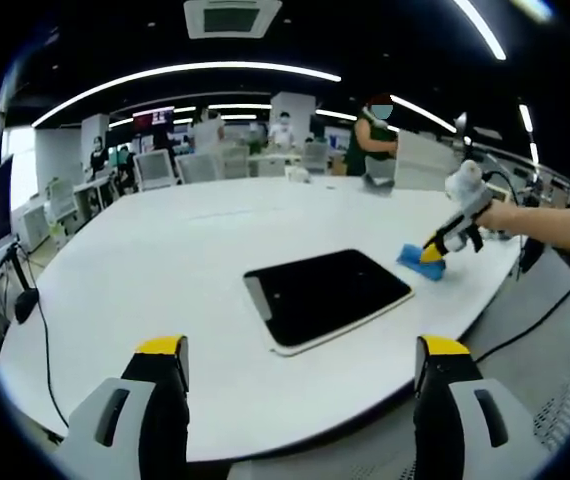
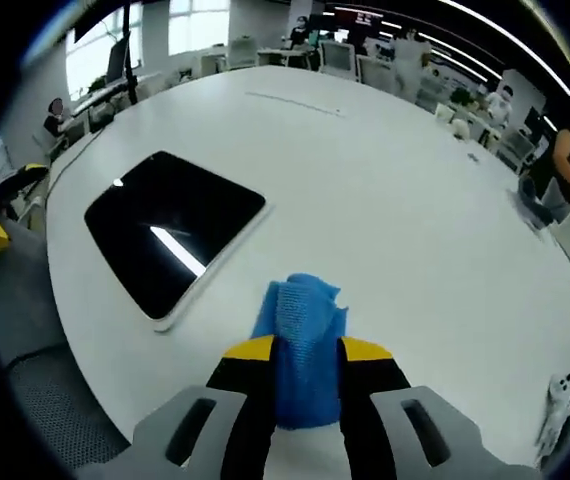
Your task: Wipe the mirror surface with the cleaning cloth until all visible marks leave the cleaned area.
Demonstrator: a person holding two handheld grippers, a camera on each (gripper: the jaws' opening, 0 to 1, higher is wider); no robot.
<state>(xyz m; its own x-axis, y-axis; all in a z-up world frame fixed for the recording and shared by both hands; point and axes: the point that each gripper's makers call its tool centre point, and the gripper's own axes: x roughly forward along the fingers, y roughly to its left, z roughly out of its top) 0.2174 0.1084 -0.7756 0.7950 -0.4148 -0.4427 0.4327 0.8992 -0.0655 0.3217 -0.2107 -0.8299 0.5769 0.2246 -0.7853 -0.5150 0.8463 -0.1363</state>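
On white table [image 2: 395, 230], dark mirror [image 2: 170, 228] lying flat, right hand-held gripper [image 2: 307, 352] clamping blue cloth [image 2: 303, 340], left hand-held gripper [image 1: 302, 350] spread, holding nothing.

room: open office | ceiling lights [image 1: 215, 72]: curved strips | white table [image 1: 165, 260] | desks with monitors [image 1: 155, 165] behind

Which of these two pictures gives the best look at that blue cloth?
The right gripper view: the blue cloth sits close up, pinched between the right gripper's yellow-tipped jaws, its weave visible. In the left gripper view the cloth is just a small blue patch on the white table, beside the mirror, under the right gripper.
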